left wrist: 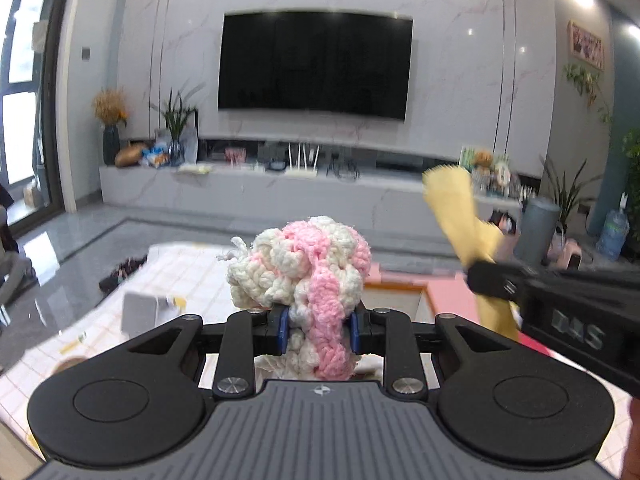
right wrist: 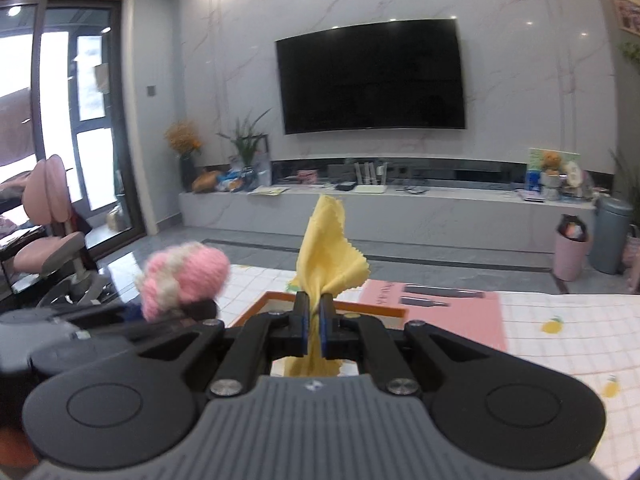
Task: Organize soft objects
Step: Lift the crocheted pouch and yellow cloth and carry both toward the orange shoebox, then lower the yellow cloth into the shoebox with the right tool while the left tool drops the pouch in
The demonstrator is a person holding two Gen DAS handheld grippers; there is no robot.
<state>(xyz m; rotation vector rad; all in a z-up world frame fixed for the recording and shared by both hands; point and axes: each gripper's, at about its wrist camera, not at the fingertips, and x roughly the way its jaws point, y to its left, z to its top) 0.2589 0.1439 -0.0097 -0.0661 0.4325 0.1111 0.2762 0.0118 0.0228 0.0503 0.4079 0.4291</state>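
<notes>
A pink and white knitted bundle (left wrist: 304, 268) is clamped in my left gripper (left wrist: 319, 330), its blue pads pressing both sides, held above the table. The same knitted bundle (right wrist: 182, 280) shows at the left of the right wrist view. A yellow cloth (right wrist: 326, 248) with zigzag edges stands up from my right gripper (right wrist: 315, 326), which is shut on it. From the left wrist view the yellow cloth (left wrist: 460, 216) and the right gripper's black body (left wrist: 552, 296) sit to the right. Below both lies an open box with an orange rim (right wrist: 332, 298).
The table carries a white checked cloth (right wrist: 560, 344) with lemon prints and a pink sheet (right wrist: 452, 316). A small white box (left wrist: 140, 312) lies at the table's left. Beyond are a grey floor, a TV wall, a pink bin (right wrist: 570, 256) and a pink chair (right wrist: 52, 220).
</notes>
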